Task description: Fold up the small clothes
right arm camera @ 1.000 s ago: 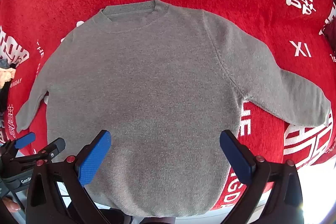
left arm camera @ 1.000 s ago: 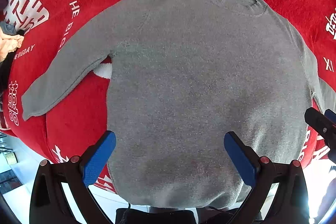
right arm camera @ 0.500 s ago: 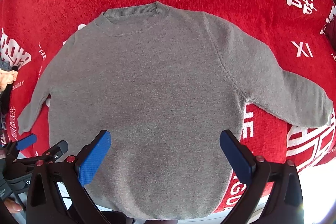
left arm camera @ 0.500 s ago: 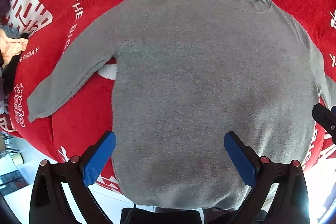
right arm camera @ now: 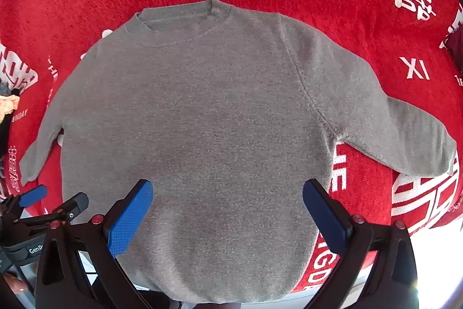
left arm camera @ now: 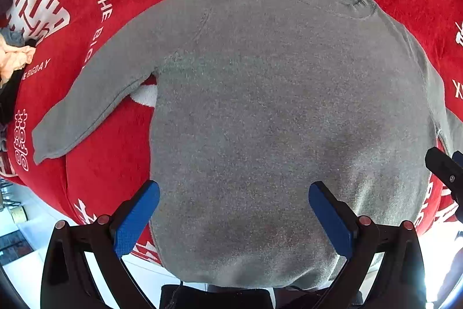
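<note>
Clothes in peach, grey and black sit bunched at the far left edge of my left wrist view, on the red blanket with its white lettering. Next I see the grey sweater, lying flat and face up on that blanket, neck away from me and hem nearest. Its left sleeve runs out and down to the left. My left gripper hangs above the hem, jaws wide apart, with nothing between the blue pads. Moving on to the right wrist view, my right gripper hangs over the lower body of the sweater, also spread wide and empty. The right sleeve stretches out to the right across the blanket. I cannot tell whether either gripper touches the knit.
</note>
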`<state>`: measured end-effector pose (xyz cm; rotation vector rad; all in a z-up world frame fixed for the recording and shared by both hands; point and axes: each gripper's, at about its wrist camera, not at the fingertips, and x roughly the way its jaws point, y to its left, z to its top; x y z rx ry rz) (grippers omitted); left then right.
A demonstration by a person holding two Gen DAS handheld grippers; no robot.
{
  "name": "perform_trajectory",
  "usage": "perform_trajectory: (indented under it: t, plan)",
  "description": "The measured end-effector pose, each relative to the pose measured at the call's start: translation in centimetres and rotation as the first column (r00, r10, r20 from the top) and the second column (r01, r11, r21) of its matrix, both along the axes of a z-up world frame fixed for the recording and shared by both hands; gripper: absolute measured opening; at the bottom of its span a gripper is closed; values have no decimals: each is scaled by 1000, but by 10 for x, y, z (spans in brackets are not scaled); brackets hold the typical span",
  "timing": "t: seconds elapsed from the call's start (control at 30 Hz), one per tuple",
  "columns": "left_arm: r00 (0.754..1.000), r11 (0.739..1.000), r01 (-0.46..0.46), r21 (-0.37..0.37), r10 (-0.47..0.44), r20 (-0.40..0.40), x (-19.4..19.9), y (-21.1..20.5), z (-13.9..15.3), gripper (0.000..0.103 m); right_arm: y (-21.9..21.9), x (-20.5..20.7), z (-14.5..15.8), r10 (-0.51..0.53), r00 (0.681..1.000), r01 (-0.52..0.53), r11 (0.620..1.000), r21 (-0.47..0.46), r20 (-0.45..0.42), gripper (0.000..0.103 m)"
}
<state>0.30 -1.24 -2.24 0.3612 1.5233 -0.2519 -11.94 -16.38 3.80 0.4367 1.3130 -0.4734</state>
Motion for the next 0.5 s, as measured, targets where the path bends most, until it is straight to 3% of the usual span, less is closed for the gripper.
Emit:
perform_trajectory:
  t: [0.5]
  plan:
    - [1000, 1000, 2, -15, -2, 2, 4, 5, -1, 103, -1, -1, -5, -1, 999, 0, 1000, -3, -37, 103]
